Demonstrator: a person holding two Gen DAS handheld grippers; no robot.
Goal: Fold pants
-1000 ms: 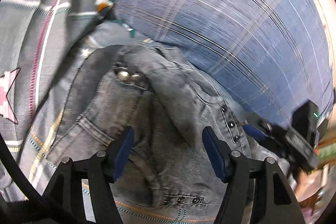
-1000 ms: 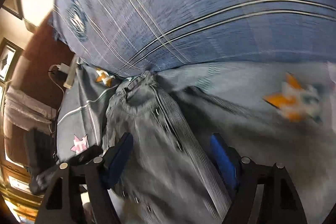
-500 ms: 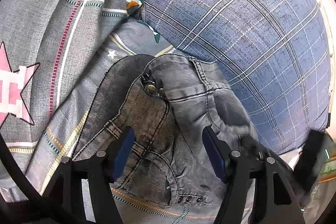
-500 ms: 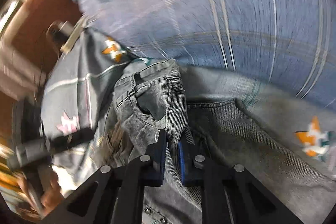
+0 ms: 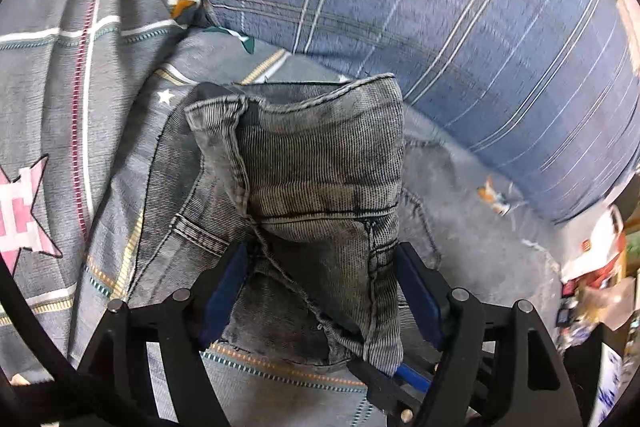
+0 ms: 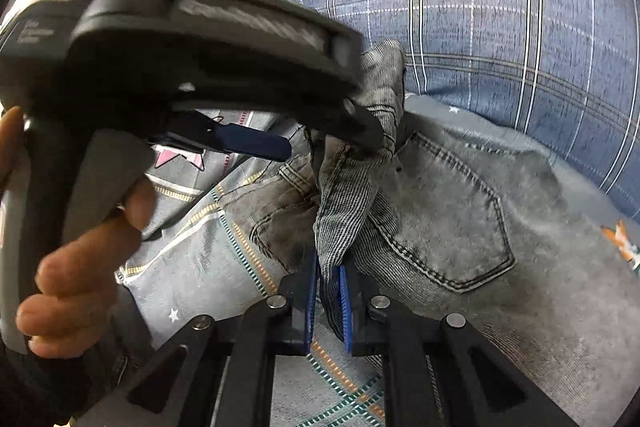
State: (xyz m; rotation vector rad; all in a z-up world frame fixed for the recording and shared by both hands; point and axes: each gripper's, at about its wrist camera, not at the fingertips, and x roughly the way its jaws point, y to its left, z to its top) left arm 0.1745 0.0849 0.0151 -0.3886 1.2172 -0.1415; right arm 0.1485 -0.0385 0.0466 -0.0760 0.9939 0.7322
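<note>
Grey denim pants point(image 5: 320, 187) lie on a grey patterned bedsheet point(image 5: 68, 99), in front of a blue plaid pillow point(image 5: 460, 27) that bears a round crest in the right wrist view. One fold of the pants is lifted off the sheet and stands up as a tall flap; the rest of the garment, with a stitched back pocket point(image 6: 452, 219) facing up, stays flat on the sheet.

Right gripper point(image 6: 328, 303): its two blue pads are drawn together and pinch the lower end of the lifted flap, which rises from between them. In the left wrist view the tip of this gripper shows at the bottom edge, under the hanging corner of the flap.

Left gripper point(image 5: 320, 287): its fingers stand apart, one on each side of the raised flap, and have just been opening wider. The denim hangs between the pads; the right pad lies close against the fabric's edge, the left pad stands clear of it, so the flap is not clamped. In the right wrist view this gripper fills the upper left, held by the person's left hand point(image 6: 76, 251), with one blue pad point(image 6: 252, 143) pointing toward the flap.

Pink and orange star prints mark the sheet. Cluttered items at the far right edge of the left wrist view are too blurred to identify.
</note>
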